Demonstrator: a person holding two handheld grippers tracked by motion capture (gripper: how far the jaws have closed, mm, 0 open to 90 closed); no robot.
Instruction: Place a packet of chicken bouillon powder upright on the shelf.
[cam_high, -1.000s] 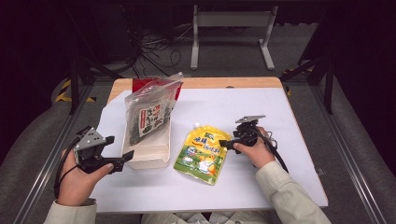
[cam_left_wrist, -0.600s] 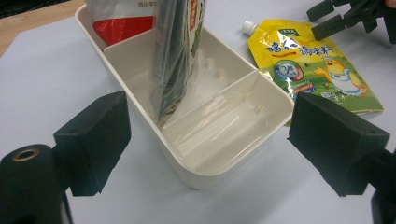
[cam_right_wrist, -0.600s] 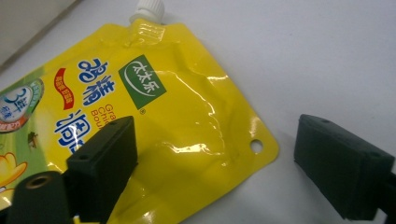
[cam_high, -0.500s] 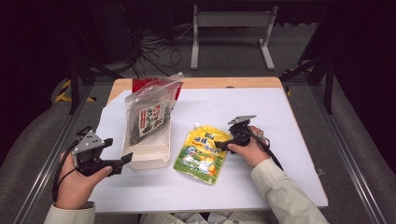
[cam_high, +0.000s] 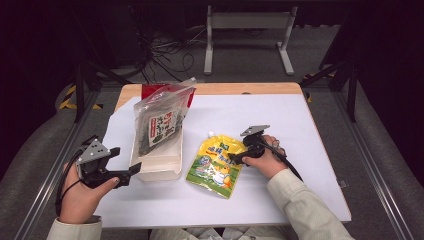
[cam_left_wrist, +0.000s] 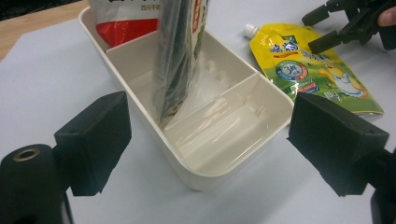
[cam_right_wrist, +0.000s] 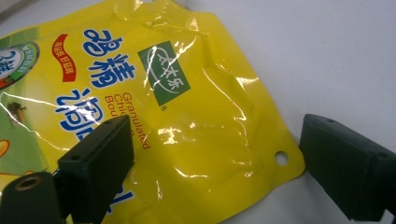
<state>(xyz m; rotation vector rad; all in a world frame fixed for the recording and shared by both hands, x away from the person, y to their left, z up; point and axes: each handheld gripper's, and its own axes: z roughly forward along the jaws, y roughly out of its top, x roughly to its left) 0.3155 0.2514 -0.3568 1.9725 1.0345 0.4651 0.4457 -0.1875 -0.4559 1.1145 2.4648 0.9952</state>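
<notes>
The right gripper (cam_high: 239, 156) has its jaws wide apart, and they have just been opening. 1 corner of the yellow pouch (cam_high: 216, 163) lies between them, but the pads do not press on it. To do this step well, I think the right gripper should slide in a bit more so both pads sit over the flat edge of the pouch, then close gently. A grip right at the corner could slip off, because the pouch looks smooth and shiny.

The pouch lies flat on the table (cam_high: 300, 130), just in front of the right gripper. It is bright yellow with blue and red letters, a green badge, a small punched hole (cam_right_wrist: 281, 158) at its corner and a white cap (cam_left_wrist: 250, 30).

The left gripper (cam_high: 131, 170) has its jaws apart too, holding nothing. A white tray (cam_left_wrist: 224, 140) sits right in front of it, with a clear bag (cam_left_wrist: 180, 51) standing inside.
</notes>
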